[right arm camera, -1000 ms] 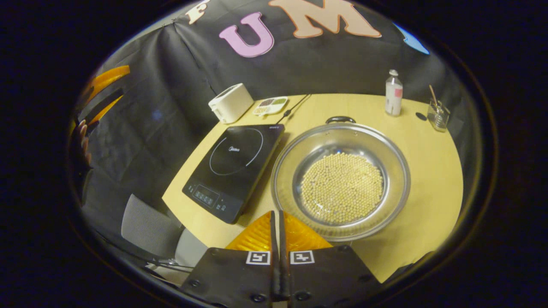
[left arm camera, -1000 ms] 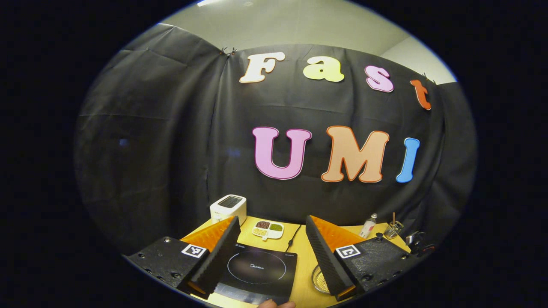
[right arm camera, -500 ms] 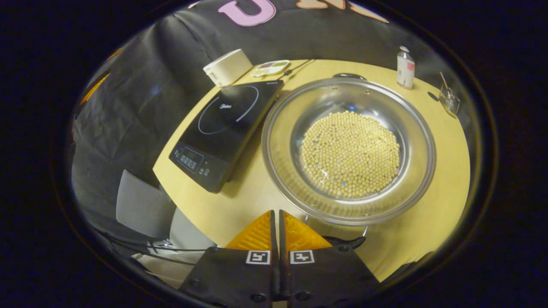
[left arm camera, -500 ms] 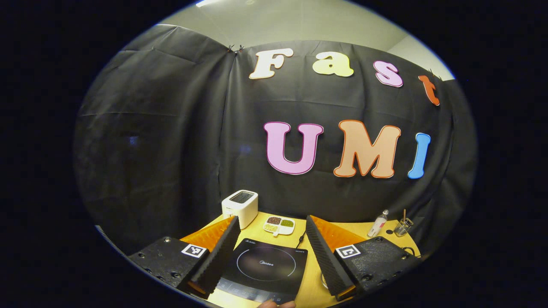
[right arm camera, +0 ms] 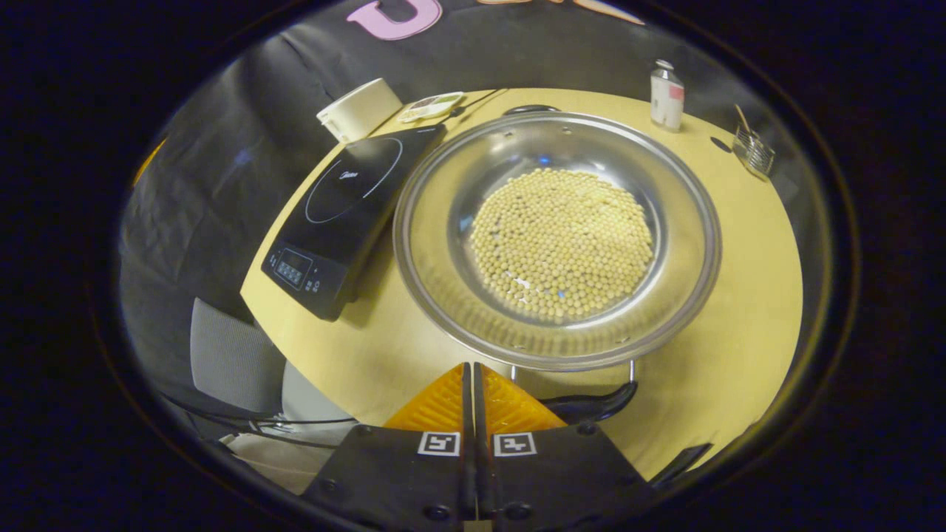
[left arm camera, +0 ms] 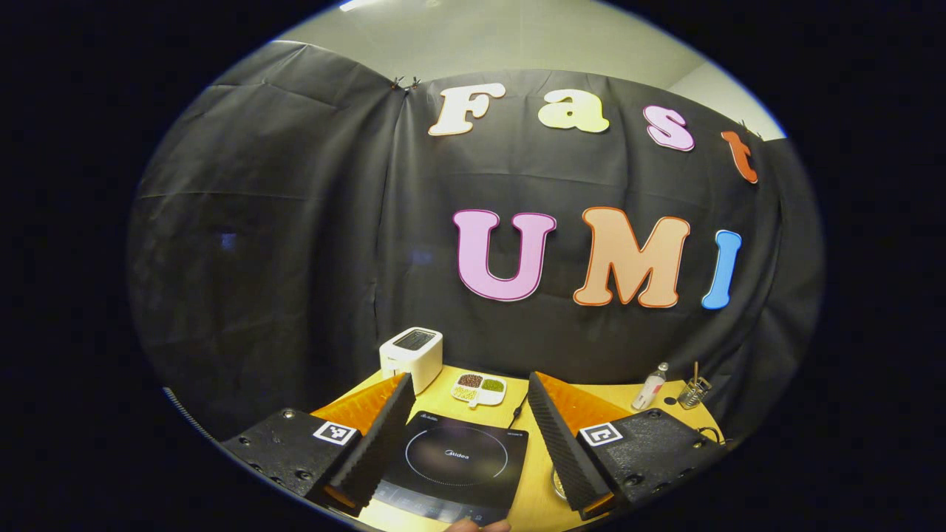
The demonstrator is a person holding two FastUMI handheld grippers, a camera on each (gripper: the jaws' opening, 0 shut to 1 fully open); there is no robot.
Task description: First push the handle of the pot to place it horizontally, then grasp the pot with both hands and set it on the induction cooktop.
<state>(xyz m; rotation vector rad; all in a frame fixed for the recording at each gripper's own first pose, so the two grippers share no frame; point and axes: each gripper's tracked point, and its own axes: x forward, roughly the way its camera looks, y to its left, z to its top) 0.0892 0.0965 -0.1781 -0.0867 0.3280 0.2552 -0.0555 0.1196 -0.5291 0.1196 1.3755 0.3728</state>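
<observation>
Your pot (right arm camera: 558, 236) sits on the yellow bench (right arm camera: 739, 295) just to the right of the cooktop (right arm camera: 347, 214), near touching it. It is a wide, shallow steel pan with a layer of pale beans (right arm camera: 562, 244) across the bottom, so expect some weight, a stiff body and a slick, polished rim that jaws could slide off. Tip it and the beans will roll. Take it by the two black loop handles: the near handle (right arm camera: 591, 405) hangs down just ahead of your right gripper (right arm camera: 473, 384), and the far handle (right arm camera: 528, 109) peeks over the back rim.

Your right jaws are pressed together with nothing between them. Your left gripper (left arm camera: 469, 436) hangs above the cooktop with its jaws wide apart and empty.

The cooktop carries a small word in its ring, which I leave unread. A bottle (right arm camera: 667, 96) at the back has a pink label, too small to make out.
</observation>
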